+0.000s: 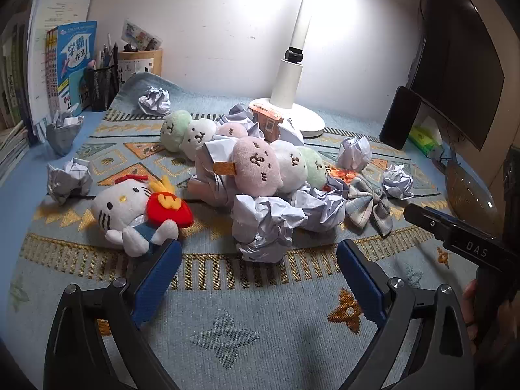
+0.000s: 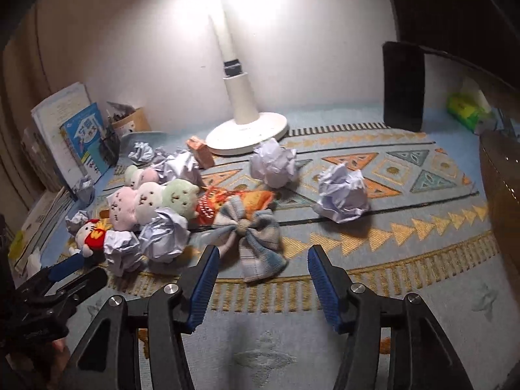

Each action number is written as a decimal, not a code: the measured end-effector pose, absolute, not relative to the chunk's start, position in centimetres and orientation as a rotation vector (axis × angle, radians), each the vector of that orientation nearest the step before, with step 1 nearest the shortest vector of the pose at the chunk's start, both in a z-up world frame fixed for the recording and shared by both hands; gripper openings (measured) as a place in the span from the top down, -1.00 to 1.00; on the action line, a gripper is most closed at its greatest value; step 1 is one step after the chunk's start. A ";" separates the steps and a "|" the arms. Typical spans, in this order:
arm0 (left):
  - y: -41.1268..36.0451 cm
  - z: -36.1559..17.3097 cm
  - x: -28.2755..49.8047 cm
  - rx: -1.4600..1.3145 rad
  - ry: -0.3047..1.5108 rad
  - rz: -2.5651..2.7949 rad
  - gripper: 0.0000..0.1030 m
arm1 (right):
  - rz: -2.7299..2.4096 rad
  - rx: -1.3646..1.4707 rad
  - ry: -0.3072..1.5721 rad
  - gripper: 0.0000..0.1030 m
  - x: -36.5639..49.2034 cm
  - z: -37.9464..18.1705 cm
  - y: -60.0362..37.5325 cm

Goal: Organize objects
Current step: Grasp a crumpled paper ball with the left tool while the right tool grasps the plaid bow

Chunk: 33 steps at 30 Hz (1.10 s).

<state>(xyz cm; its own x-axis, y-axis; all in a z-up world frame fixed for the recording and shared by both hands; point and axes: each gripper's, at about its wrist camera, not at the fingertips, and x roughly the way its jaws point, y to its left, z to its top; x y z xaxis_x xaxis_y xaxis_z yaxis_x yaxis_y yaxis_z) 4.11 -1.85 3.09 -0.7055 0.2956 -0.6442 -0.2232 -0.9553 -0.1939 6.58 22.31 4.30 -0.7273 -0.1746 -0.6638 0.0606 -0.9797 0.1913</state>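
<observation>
Honestly nothing looks sorted yet — the desk (image 1: 227, 341) is a mess. Going left to right: cat plush (image 1: 130, 208) lying on its side, head toward the left, then the three-ball plush stick (image 1: 276, 165) with its long axis running left-right, then the plaid bow (image 2: 250, 230). Crumpled paper everywhere. Left gripper (image 1: 260, 273) and right gripper (image 2: 261, 276) hover low — jaws wide, holding nothing.

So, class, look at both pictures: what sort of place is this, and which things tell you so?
Most likely a study desk at home, set against a wall: a white desk lamp, upright books beside pen holders, and a dark monitor at the side.
</observation>
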 end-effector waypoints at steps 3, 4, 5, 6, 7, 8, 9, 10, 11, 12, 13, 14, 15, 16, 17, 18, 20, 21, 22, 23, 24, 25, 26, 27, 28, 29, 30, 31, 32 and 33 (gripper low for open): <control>-1.6 2.9 3.9 -1.048 -0.122 2.660 -0.86 | -2.759 1.121 -0.205 -0.24 6.4 3.9 22.2; -1.4 2.8 3.9 -1.057 -0.112 2.645 -0.86 | -2.759 1.117 -0.176 -0.35 6.4 3.9 21.7; -1.1 2.7 3.8 -1.068 -0.099 2.618 -0.87 | -2.770 1.110 -0.130 -0.35 6.4 4.0 21.1; -1.0 2.7 3.8 -1.074 -0.091 2.597 -0.88 | -2.780 1.106 -0.084 -0.36 6.5 4.0 20.6; -1.0 2.7 3.9 -1.069 -0.091 2.591 -0.88 | -2.788 1.114 -0.046 -0.37 6.5 3.9 20.1; -1.1 2.8 4.0 -1.055 -0.096 2.594 -0.88 | -2.791 1.125 -0.021 -0.37 6.4 3.8 19.8; -1.2 2.9 4.2 -1.041 -0.112 2.594 -0.88 | -2.790 1.136 -0.015 -0.37 6.3 3.7 19.8; -1.4 3.0 4.2 -1.031 -0.131 2.593 -0.87 | -2.788 1.143 -0.024 -0.37 6.2 3.6 19.9; -1.7 3.0 4.2 -1.031 -0.150 2.592 -0.87 | -2.789 1.149 -0.043 -0.37 6.1 3.5 20.2; -1.9 2.9 4.1 -1.037 -0.165 2.591 -0.87 | -2.790 1.152 -0.066 -0.38 6.1 3.5 20.5; -2.0 2.8 3.9 -1.048 -0.181 2.584 -0.86 | -2.791 1.152 -0.087 -0.38 6.1 3.5 20.7; -2.1 2.6 3.7 -1.063 -0.197 2.563 -0.86 | -2.791 1.149 -0.104 -0.38 6.1 3.5 20.9; -2.1 2.5 3.6 -1.073 -0.208 2.538 -0.85 | -2.792 1.146 -0.114 -0.38 6.1 3.5 21.0; -2.2 2.4 3.4 -1.078 -0.219 2.523 -0.85 | -2.795 1.142 -0.117 -0.38 6.2 3.6 21.0; -2.2 2.3 3.4 -1.081 -0.230 2.517 -0.85 | -2.800 1.133 -0.113 -0.38 6.3 3.6 21.0; -2.3 2.3 3.3 -1.082 -0.242 2.515 -0.83 | -2.806 1.121 -0.107 -0.38 6.4 3.7 20.9; -2.4 2.3 3.1 -1.095 -0.273 2.515 -0.57 | -2.806 1.111 -0.111 -0.38 6.4 3.8 20.9; -2.5 2.3 2.8 -1.109 -0.288 2.518 -0.50 | -2.804 1.118 -0.123 -0.38 6.2 3.8 21.0; -2.5 2.2 2.6 -1.124 -0.309 2.524 -0.42 | -2.798 1.134 -0.135 -0.38 6.0 3.8 21.0; -2.6 2.1 2.2 -1.149 -0.336 2.527 -0.42 | -2.782 1.163 -0.149 -0.38 5.5 3.7 21.1; -2.6 2.0 1.8 -1.162 -0.357 2.521 -0.42 | -2.753 1.190 -0.165 -0.38 5.0 3.5 21.0; -2.5 2.0 1.5 -1.164 -0.366 2.510 -0.42 | -2.716 1.210 -0.183 -0.38 4.4 3.3 20.9; -2.1 1.9 1.2 -1.167 -0.351 2.511 -0.42 | -2.694 1.226 -0.192 -0.38 3.8 3.2 20.7; -1.8 1.8 0.9 -1.175 -0.323 2.527 -0.42 | -2.687 1.243 -0.180 -0.38 3.3 3.1 20.4; -1.4 1.7 0.5 -1.197 -0.288 2.545 -0.42 | -2.691 1.258 -0.156 -0.38 2.8 3.1 20.0; -1.3 1.6 0.3 -1.211 -0.270 2.555 -0.42 | -2.696 1.261 -0.142 -0.38 2.4 3.1 19.7; -1.2 1.5 0.0 -1.217 -0.274 2.551 -0.42 | -2.693 1.255 -0.132 -0.38 2.0 3.0 19.5; -1.3 1.3 -0.2 -1.228 -0.284 2.543 -0.42 | -2.688 1.254 -0.125 -0.38 1.7 3.0 19.2; -1.3 1.2 -0.3 -1.236 -0.293 2.545 -0.42 | -2.683 1.257 -0.121 -0.38 1.3 2.9 19.0; -1.4 1.2 -0.4 -1.239 -0.297 2.551 -0.42 | -2.678 1.265 -0.125 -0.38 1.0 2.6 18.8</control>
<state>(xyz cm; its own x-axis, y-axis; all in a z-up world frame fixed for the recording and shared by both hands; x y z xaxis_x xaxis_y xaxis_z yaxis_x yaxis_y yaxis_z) -0.43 -1.39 1.19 -0.5882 0.3448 -0.7315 -0.1673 -0.9369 -0.3071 0.97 18.84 2.61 -0.6230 -0.1945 -0.7577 0.1233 -0.9809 0.1505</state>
